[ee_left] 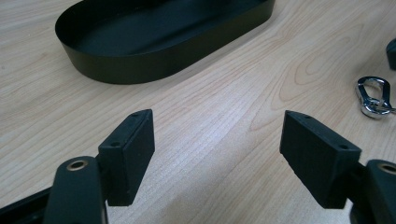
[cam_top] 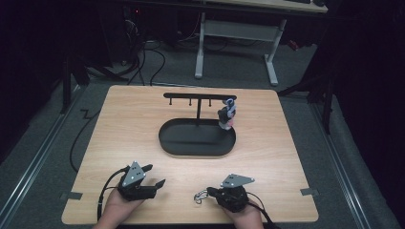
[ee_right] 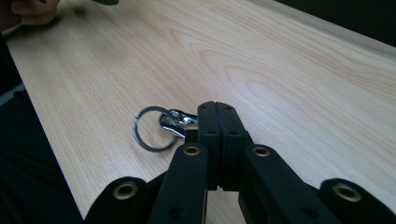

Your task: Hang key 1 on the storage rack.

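Keyring clip (cam_top: 199, 196), chrome snap hook with a thin split ring attached, lies on the wooden table (cam_top: 119, 119) near the front edge, just left of the right gripper (cam_top: 212, 192) in the high view. Right gripper view: both black jaws pressed flat together, tips at the clip (ee_right: 177, 122); the snap hook's end sits against the left side of the closed jaws, the ring lying flat on the wood beyond it. Cannot tell whether any part of the clip is actually pinched between the pads. Left gripper (cam_top: 153, 175) rests at the front left of the table, well apart from the clip, jaws spread with bare wood between them. Left gripper view: the clip (ee_left: 373, 96) appears at the far right edge, outside the jaws. Black oval tray (cam_top: 167, 138) stands mid-table, beyond both grippers; a black T-shaped hanger rack (cam_top: 198, 97) rises from its back part. A small charm (cam_top: 227, 116), grey and pale with some pink, hangs from the right end of the rack's bar, over the tray's right end.
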### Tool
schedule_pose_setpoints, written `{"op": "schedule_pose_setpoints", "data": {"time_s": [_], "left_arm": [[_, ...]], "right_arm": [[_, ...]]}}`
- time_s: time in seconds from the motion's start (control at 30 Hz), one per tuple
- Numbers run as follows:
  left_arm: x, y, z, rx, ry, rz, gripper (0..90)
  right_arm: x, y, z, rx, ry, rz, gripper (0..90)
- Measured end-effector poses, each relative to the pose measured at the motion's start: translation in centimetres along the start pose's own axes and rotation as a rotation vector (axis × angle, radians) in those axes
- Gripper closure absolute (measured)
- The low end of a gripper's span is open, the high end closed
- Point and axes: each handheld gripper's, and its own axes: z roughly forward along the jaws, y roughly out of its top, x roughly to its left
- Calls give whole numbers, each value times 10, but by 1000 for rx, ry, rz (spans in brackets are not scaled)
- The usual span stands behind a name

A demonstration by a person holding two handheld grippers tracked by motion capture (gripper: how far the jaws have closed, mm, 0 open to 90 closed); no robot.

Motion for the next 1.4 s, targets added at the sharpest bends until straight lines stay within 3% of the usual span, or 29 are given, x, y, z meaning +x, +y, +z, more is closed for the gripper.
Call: {"op": "schedule_pose_setpoints", "data": {"time_s": [0.1, 0.33, 0.47, 0.67, 0.87, 1.0, 1.17, 1.4], "left_arm": [[0, -1, -1, -6, 1, -1, 270], [0, 0, 0, -3, 1, -1, 270], [1, 0, 0, -3, 1, -2, 270], [0, -1, 0, 2, -4, 0, 270], [0, -1, 0, 3, -5, -1, 271], [0, -1, 1, 5, -5, 0, 272], [0, -1, 0, 5, -1, 0, 272], [1, -1, 0, 8, 0, 1, 272]], "right_arm": [[4, 3, 6, 6, 8, -9, 900], [0, -2, 11, 59, -40, -18, 900], [-19, -7, 2, 52, -94, 1, 900], [-60, -17, -20, 36, -205, 84, 895], [-89, -26, -35, 12, -254, 151, 892], [-87, -25, -36, 17, -261, 145, 858], [-79, -25, -49, -21, -263, 145, 856], [-73, -36, -53, 33, -264, 151, 882]]}}
